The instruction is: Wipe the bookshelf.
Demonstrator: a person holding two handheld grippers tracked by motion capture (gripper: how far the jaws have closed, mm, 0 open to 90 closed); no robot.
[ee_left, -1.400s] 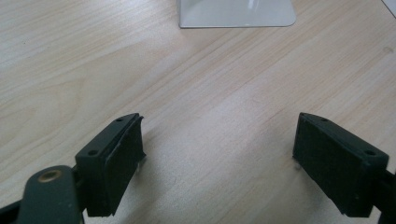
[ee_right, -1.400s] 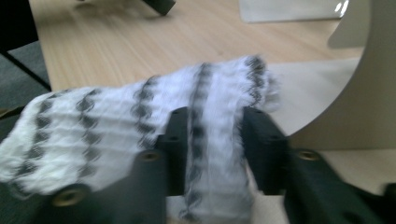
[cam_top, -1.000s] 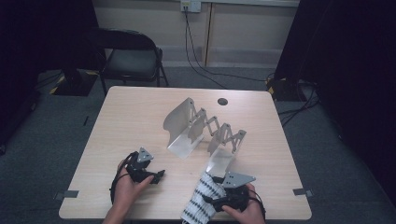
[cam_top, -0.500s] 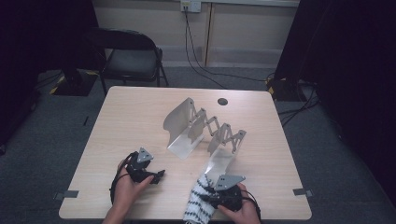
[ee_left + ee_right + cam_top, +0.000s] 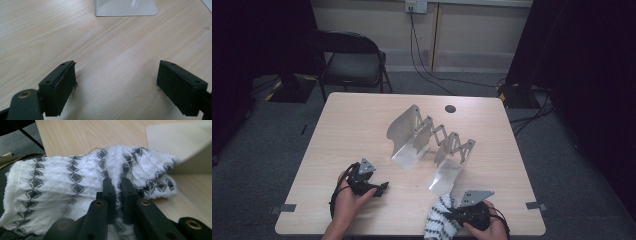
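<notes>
High view: left gripper (image 5: 379, 188) rested on the table (image 5: 352, 125) at about 7 o'clock, jaws spread wide over bare wood with nothing between them. Metal rack (image 5: 427, 142) stood mid-table, its near plate toward 5 o'clock. Right gripper (image 5: 451, 216) sat at 5 o'clock by the near edge; its jaws had just been closing and pinched a fold of the white-and-black knit cloth (image 5: 438, 222), which draped over the table edge, just beside the rack's plate.

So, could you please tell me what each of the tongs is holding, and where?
The right tongs pinch a fold of the white-and-black knitted cloth. The left tongs hold nothing.
</notes>
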